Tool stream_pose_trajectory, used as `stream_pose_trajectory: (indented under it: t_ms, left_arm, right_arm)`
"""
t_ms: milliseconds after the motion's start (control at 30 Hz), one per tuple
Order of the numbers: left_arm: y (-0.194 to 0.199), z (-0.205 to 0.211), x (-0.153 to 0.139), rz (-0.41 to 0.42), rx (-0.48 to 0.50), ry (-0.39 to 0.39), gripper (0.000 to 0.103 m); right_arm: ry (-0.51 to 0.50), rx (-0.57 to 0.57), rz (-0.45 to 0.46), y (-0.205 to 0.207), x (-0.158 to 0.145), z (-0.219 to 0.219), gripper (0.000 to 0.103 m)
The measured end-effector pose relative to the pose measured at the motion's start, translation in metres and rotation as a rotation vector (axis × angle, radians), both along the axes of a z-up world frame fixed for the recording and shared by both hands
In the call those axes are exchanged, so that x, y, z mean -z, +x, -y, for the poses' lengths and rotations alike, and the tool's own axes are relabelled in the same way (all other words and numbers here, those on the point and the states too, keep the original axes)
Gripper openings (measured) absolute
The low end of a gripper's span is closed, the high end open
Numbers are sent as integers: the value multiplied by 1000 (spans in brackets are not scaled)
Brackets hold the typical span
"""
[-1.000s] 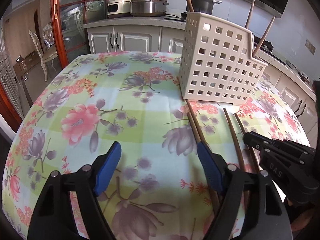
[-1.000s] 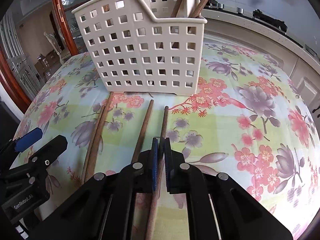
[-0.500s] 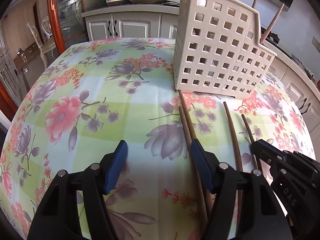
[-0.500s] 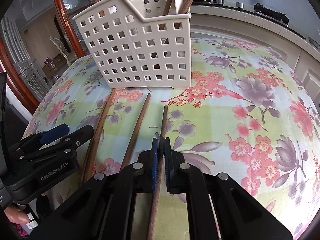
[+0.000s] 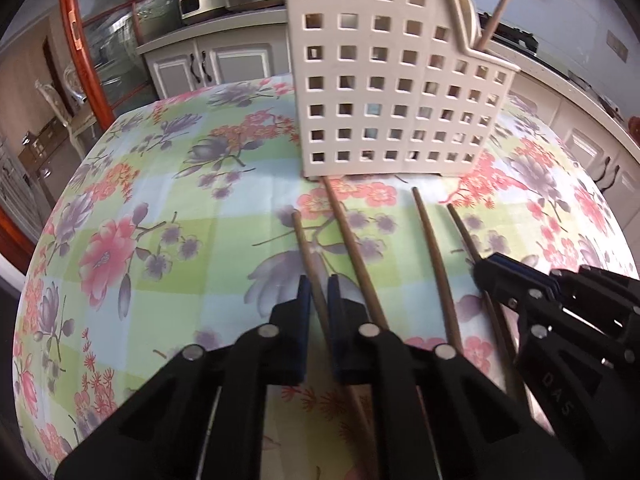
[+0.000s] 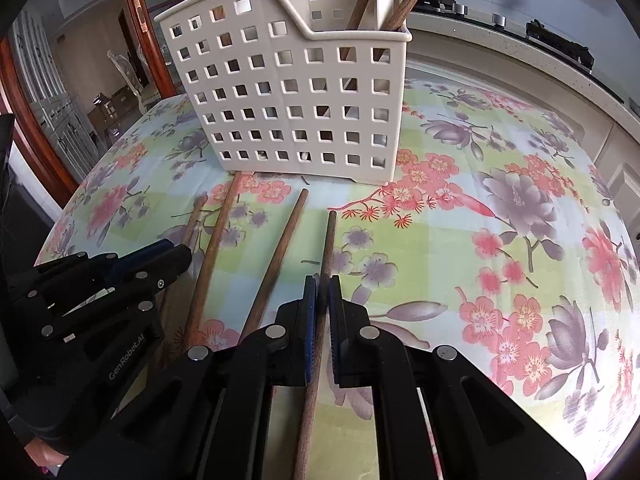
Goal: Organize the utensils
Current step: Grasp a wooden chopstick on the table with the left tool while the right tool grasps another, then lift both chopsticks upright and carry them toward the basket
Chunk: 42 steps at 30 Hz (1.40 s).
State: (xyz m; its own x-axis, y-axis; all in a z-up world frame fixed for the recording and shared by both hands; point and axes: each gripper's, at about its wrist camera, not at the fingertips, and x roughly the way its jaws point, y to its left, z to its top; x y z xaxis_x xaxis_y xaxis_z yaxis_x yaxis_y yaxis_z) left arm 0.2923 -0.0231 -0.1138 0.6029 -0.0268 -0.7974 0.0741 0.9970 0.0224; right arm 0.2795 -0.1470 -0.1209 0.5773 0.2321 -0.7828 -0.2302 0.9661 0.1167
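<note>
lying on the floral surface (image 6: 500,128) are four loose chopsticks, side by side, each with its long axis running from 6 o'clock up toward 12 o'clock, far tips near the foot of the perforated cream basket (image 6: 304,92). the left tongs (image 5: 318,292) have just been closing and now clench the leftmost chopstick (image 5: 306,252), which passes between the blue pads. the right tongs (image 6: 322,294) are clenched on the rightmost chopstick (image 6: 328,244). between them lie two ungripped sticks: the second chopstick (image 5: 352,240), whose tip touches the basket's base, and the third chopstick (image 5: 434,248). the basket stands at 12 o'clock from both tongs, near but apart, so any lift would have to swing each stick's far end upward and over its rim. counted: four sticks on the surface, at least two more standing in the basket, one basket, two tongs.
</note>
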Motion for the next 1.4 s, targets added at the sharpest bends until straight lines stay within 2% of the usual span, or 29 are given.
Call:
stream_pose_trajectory:
  t_ms: [300,533,667,867,1133,1400]
  left_arm:
    - [-15,-10,-17,58,22,-93,7]
    - [-44,-23,-57,187,43,-162,7]
    - [-62,-29,-77,248,45,-176,7]
    - [-90,-30,-100,330,46,-158,7]
    - [-124,-26,-117,417,56,-125,7]
    - [-144,-23,-128,479,62,-98,6]
  right_arm:
    - [91,14,100,-18,-27,16,6]
    - [120,6,215,-43,-59,20,6]
    - [115,-5,285,-60,-77,21,6]
    - [126,-16,361,-83,-100,23,6]
    - [82,-33,456,-120,-124,18,6]
    - [84,-28,486,-137,-132,22,6]
